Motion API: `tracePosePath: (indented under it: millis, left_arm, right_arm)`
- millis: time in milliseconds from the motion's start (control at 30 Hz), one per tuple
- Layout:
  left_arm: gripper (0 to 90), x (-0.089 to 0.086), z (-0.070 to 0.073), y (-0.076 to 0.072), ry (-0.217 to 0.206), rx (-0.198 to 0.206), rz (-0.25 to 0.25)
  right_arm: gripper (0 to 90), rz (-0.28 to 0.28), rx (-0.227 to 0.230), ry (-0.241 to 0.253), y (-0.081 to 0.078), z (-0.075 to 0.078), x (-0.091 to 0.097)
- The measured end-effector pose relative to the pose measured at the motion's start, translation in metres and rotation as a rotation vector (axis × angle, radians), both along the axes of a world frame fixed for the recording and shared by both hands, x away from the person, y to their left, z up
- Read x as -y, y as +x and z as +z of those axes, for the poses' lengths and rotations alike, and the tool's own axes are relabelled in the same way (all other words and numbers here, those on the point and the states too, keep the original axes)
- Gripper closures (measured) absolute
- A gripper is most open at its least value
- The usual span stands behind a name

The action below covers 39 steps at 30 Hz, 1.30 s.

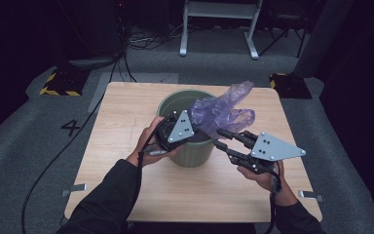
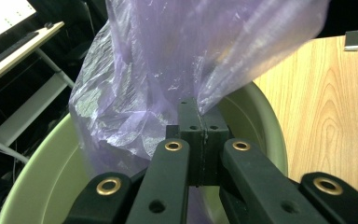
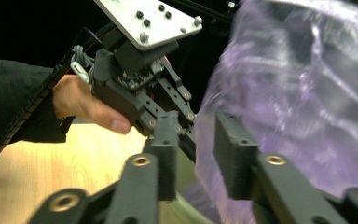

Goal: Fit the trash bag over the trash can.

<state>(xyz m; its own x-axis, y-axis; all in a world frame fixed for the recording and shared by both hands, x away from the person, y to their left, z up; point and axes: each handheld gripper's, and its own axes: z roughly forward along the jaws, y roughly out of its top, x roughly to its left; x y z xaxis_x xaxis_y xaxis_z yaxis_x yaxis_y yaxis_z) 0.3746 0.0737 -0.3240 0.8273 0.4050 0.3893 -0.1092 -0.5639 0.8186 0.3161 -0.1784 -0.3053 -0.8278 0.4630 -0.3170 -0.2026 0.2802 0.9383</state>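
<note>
We see both forearms in dark sleeves coming in from six o'clock, each hand wrapped around a hand-held gripper. The left hand-held gripper (image 1: 191, 127) hangs over the near rim of a round, pale green plastic waste bin (image 1: 191, 152) at the centre of the light wooden desk (image 1: 126, 126), its jaws pressed together on a fold of the purple plastic bag (image 2: 186, 56). The right hand-held gripper (image 1: 220, 138) points toward ten o'clock, its jaws parted beside the bag with film against them, not pinching. The bag is thin, translucent and crinkled; it billows above the bin toward one o'clock.
</note>
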Motion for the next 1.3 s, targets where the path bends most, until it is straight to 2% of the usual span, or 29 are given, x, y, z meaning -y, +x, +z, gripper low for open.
tracePosePath:
  millis: [67, 233, 333, 367, 400, 467, 567, 633, 700, 933, 1133, 1233, 1267, 1300]
  left_arm:
    - [90.0, -0.003, -0.001, 0.001, 0.002, -0.001, 0.004]
    - [90.0, -0.011, -0.003, 0.003, -0.012, -0.005, 0.013]
    - [90.0, -0.016, -0.003, 0.002, -0.01, -0.003, 0.011]
    - [90.0, -0.019, -0.004, 0.002, -0.01, -0.009, 0.009]
    - [90.0, -0.02, -0.005, 0.002, -0.008, -0.01, 0.007]
    - [90.0, -0.021, -0.005, 0.002, -0.002, -0.01, 0.004]
    - [89.9, -0.023, -0.005, 0.002, 0.001, -0.014, 0.004]
    - [89.9, -0.023, -0.006, 0.002, 0.005, -0.014, 0.005]
    - [89.9, -0.024, -0.006, 0.003, 0.012, -0.007, 0.005]
    - [89.9, -0.027, -0.006, 0.004, 0.019, -0.02, 0.01]
    - [89.9, -0.03, -0.006, 0.006, 0.022, -0.031, 0.008]
    - [89.8, -0.031, -0.006, 0.006, 0.023, -0.033, 0.014]
    - [89.6, -0.031, -0.006, 0.006, 0.022, -0.033, 0.014]
    - [89.6, -0.032, -0.006, 0.007, 0.02, -0.031, 0.017]
  right_arm:
    - [59.9, 0.002, -0.003, -0.011, -0.003, -0.004, 0.005]
    - [52.9, -0.009, -0.02, -0.018, -0.008, -0.009, 0.013]
    - [49.2, -0.053, -0.01, -0.033, -0.011, -0.012, 0.022]
    - [45.5, -0.098, -0.012, -0.031, -0.011, -0.013, 0.029]
    - [42.9, -0.111, -0.017, -0.025, -0.009, -0.013, 0.034]
    - [39.8, -0.124, -0.021, -0.018, -0.008, -0.012, 0.038]
    - [26.3, -0.156, -0.019, -0.019, -0.002, -0.005, 0.043]
    - [25.1, -0.16, -0.015, -0.023, -0.001, -0.003, 0.042]
    - [22.0, -0.17, 0.01, -0.019, 0.004, 0.004, 0.041]
    - [20.1, -0.177, 0.066, -0.027, 0.01, 0.013, 0.033]
    - [20.5, -0.1, 0.099, -0.08, 0.008, 0.016, 0.018]
    - [33.4, -0.06, 0.106, -0.112, 0.007, 0.013, 0.011]
    - [50.8, -0.042, 0.105, -0.134, 0.007, 0.012, 0.008]
    - [50.8, -0.042, 0.105, -0.134, 0.007, 0.012, 0.008]
